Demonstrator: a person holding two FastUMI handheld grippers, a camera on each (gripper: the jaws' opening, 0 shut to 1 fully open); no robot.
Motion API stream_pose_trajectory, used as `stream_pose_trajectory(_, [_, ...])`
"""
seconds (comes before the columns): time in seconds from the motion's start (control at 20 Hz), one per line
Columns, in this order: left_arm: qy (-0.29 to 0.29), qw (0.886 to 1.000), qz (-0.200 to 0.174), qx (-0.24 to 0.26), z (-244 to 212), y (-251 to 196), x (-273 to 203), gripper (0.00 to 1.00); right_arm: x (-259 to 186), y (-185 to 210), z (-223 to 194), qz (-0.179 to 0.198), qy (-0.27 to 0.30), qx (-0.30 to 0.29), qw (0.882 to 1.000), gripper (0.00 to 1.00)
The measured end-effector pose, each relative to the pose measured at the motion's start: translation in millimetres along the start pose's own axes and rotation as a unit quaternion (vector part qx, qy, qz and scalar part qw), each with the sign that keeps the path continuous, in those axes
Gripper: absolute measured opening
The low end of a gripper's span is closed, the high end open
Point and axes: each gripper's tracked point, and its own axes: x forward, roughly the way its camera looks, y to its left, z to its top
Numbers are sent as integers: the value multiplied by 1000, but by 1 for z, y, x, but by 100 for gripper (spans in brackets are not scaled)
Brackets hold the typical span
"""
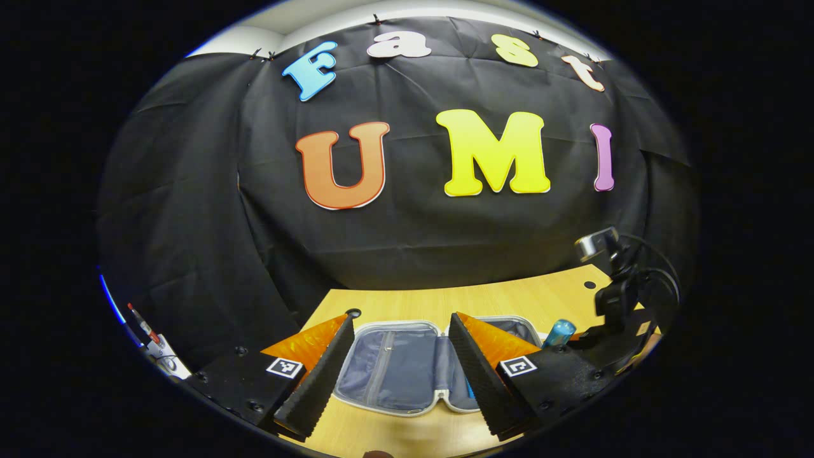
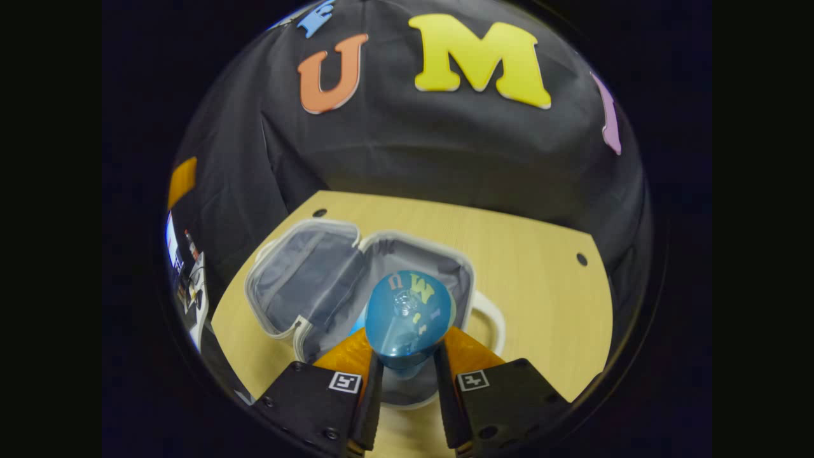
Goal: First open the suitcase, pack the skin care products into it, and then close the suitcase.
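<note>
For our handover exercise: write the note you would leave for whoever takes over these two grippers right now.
Left gripper: open, holding nothing, low over the table's near edge in front of the suitcase.
Right gripper: shut on a blue bottle, held above the suitcase's right half.
Suitcase: open flat on the table; something blue shows inside beside the bottle, hard to make out.
Done: suitcase opened, bottle picked up.
Left: lower the bottle into the suitcase, let go, pack any other products, then close the lid.
</note>
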Motion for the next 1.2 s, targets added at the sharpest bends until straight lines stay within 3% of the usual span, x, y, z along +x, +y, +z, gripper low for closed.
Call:
stream_pose_trajectory(0.4, [-56, 998, -13, -12, 25, 21, -23, 96, 36, 11, -63, -34, 102, 47, 993, 35])
stream_pose_trajectory(0.8, [-76, 997, -12, -4, 24, 34, -27, 96, 73, 2, -45, -57, 112, 99, 987, 35])
stream_pose_trajectory(0.95, [-59, 998, -11, -6, 9, 39, -25, 96, 87, -2, -50, -72, 128, 98, 984, 35])
stream_pose_trajectory(1.2, [-44, 998, -8, -38, -7, 50, -20, 96, 98, -4, -59, -86, 145, 105, 980, 38])
